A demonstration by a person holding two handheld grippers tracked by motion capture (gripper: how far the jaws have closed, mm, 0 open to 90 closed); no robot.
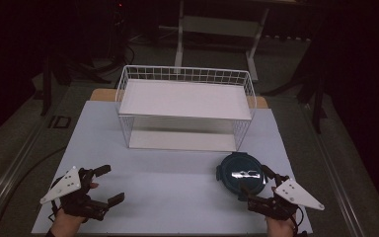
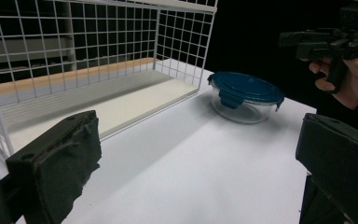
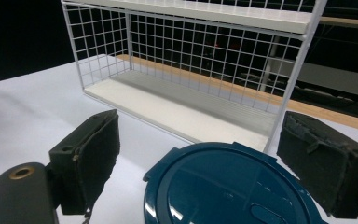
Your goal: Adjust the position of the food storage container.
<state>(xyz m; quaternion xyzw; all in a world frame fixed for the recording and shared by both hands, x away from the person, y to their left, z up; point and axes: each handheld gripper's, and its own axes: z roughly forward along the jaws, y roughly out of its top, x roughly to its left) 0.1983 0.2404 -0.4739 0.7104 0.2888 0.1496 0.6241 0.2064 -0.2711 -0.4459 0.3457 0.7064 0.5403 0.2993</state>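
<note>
Right claw point(image 1: 260, 186) open around blue-lidded container point(image 1: 240, 175) | left claw point(image 1: 109, 184) open | no legible writing

rack point(image 1: 185, 106) at table's point(image 1: 168, 182) far middle | container point(image 1: 241, 176) just before rack's right end

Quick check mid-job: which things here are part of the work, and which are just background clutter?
Likely in play:
- container with blue lid, between the open right gripper jaws
- wire rack, right behind it
- left gripper, open, holding nothing

Just lying about:
- white frame on the floor beyond the table
- floor cables
</note>
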